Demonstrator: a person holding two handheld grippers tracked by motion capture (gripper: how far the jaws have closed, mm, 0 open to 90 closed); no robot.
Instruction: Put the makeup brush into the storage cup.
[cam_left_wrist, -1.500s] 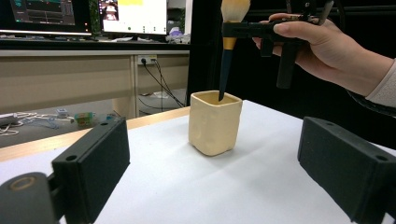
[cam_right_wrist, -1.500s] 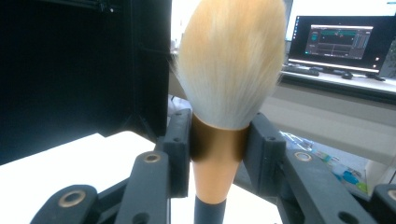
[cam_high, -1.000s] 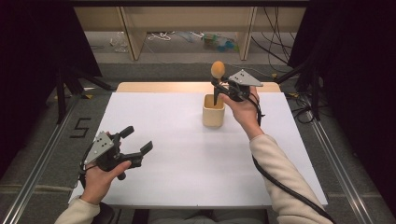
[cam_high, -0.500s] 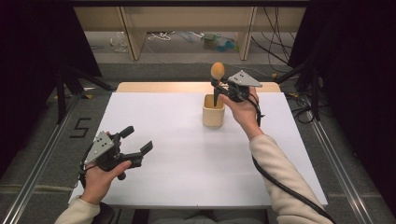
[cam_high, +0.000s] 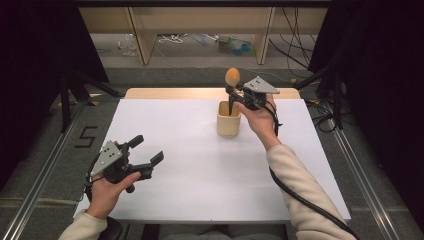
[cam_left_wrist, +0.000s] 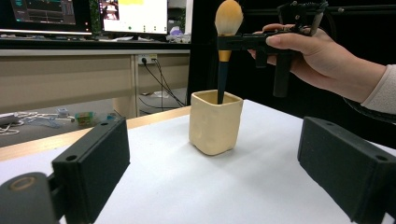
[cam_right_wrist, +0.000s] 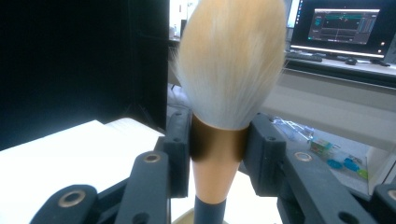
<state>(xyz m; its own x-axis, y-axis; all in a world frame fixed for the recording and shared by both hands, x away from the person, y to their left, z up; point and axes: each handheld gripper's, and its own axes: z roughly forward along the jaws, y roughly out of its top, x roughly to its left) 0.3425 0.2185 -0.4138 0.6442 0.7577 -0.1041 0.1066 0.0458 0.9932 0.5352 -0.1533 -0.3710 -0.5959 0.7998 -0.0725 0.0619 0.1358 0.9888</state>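
Note:
A makeup brush (cam_high: 231, 80) with pale orange bristles (cam_right_wrist: 231, 56), a gold ferrule and a dark handle stands upright, its handle end inside a cream square cup (cam_high: 228, 119) at the table's far middle. My right gripper (cam_high: 234, 93) is shut on the brush's ferrule (cam_right_wrist: 218, 144), just above the cup (cam_left_wrist: 215, 122). The brush (cam_left_wrist: 226, 42) and the right hand show beyond the left jaws too. My left gripper (cam_high: 147, 150) rests open at the near left of the white table (cam_high: 200, 170), with nothing between its jaws.
A wooden strip (cam_high: 165, 93) edges the table's far side. Shelving legs (cam_high: 142, 37), cables and small clutter lie on the floor behind. Metal rails (cam_high: 360, 175) run along both table sides. Monitors (cam_left_wrist: 135, 16) stand on a desk farther off.

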